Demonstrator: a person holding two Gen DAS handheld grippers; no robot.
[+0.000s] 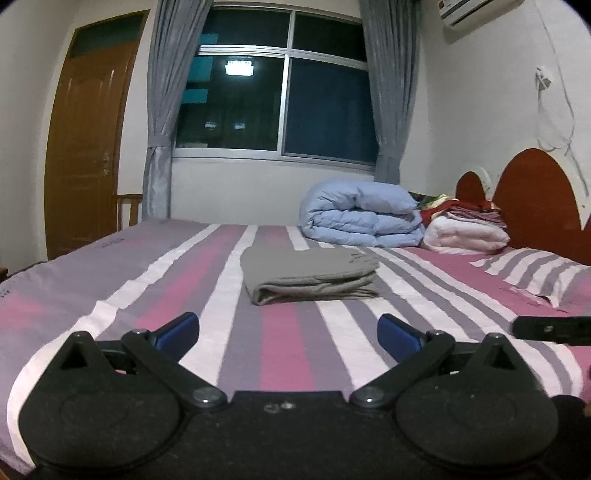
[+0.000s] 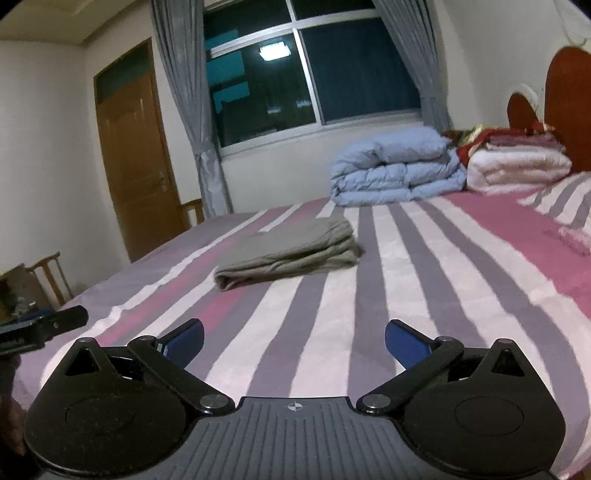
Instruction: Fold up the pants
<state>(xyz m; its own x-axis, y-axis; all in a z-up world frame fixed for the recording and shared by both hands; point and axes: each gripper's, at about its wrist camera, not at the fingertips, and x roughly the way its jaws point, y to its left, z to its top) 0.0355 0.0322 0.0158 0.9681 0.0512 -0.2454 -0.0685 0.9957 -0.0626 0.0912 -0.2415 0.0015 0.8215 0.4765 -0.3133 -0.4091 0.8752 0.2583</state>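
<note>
The soft, limp folded grey cotton pants (image 1: pixel 309 275) look light; pinch the near folded edge. Left gripper (image 1: pixel 288 334) and right gripper (image 2: pixel 294 341) gape wide, empty.

Place: bedroom in a home.
Bed (image 1: pixel 122 280): wide, covered by a sheet striped pink, white and grey-purple; red-brown scalloped headboard (image 1: pixel 535 206) at the right.
Bedding: folded light-blue duvet (image 1: pixel 362 218) beside a stack of folded blankets (image 1: pixel 465 232) near the headboard; striped pillow (image 1: pixel 535 273) just in front.
Window (image 1: pixel 280 92): sliding, aluminium-framed, dark outside (a ceiling lamp reflects in the glass); grey curtains (image 1: pixel 166 110) tied back on both sides.
Door (image 2: pixel 136 158): brown wood, with a transom above.
Wall fittings: air-conditioner unit (image 1: pixel 476 11) high at right.
Other furniture: wooden chair (image 2: pixel 48 277) by the wall.
</note>
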